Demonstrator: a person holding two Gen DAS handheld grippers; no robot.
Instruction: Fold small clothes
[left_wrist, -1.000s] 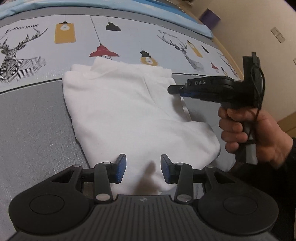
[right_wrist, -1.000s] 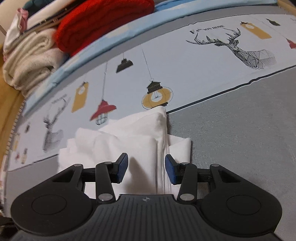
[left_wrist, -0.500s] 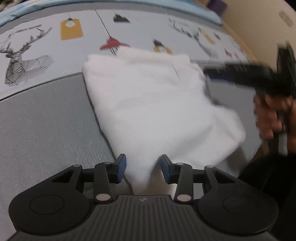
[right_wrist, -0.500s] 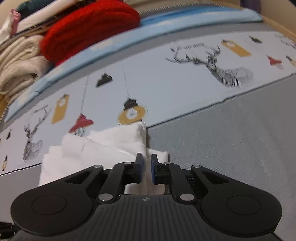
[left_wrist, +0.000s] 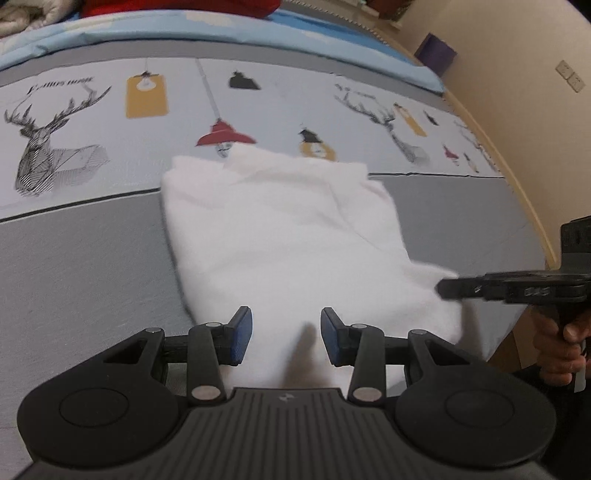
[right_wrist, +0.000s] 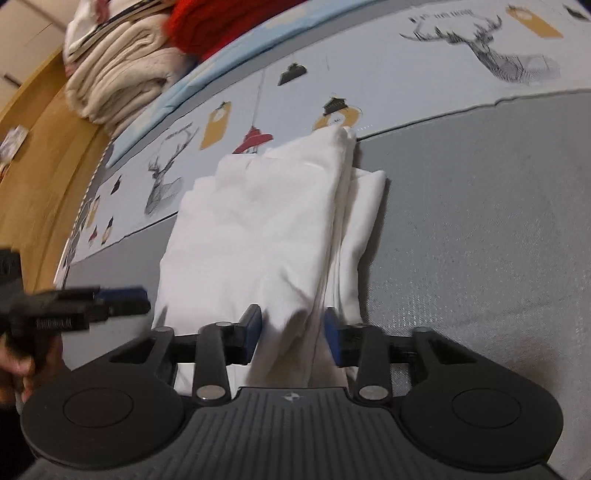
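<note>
The left hand-held gripper (left_wrist: 286, 339) hangs spread over the near edge of the white garment (left_wrist: 288, 236), pinching nothing. The right hand-held gripper (right_wrist: 291, 332) is closing, cloth between its pads but apparently not yet pinched. The step looks like gripping near corners for 1 more fold; both need firm holds. The garment lies partly folded, layered, on the bed (left_wrist: 81, 258).

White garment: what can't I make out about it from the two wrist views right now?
- Near edge of the white garment: hidden under the left claw body, left wrist view.
- Right claw, jaws closing around a fold: whether the pads press yet is blurred, right wrist view.
- Garment type and layer count: folds hide them, both views.
</note>
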